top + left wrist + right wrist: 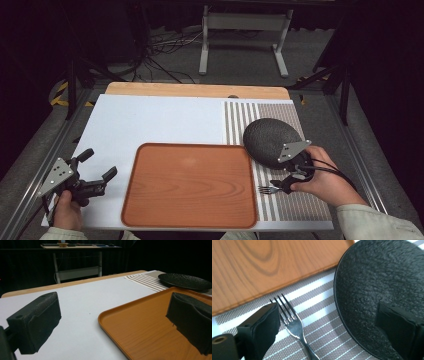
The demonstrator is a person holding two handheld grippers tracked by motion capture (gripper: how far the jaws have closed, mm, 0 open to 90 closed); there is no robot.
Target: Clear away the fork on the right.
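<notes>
Right claw (278, 184) is hovering open over the fork (267, 189) on the striped mat (300, 205), at about four o'clock on the surface — one jaw beside the tines, the other above the black plate (267, 137). Judging a fork pickup is in hand; next calls for centring on the handle and closing. Left claw (98, 168) is waiting open, empty, at eight o'clock beside the tray (190, 220).

Left hand (67, 212) grips the left gripper (97, 167) down at the near left, pointing right, jaws spread wide with nothing between them. Right hand (325, 182) holds the right gripper (280, 186) at the near right, aimed left and tipped down, jaws wide apart too.
</notes>
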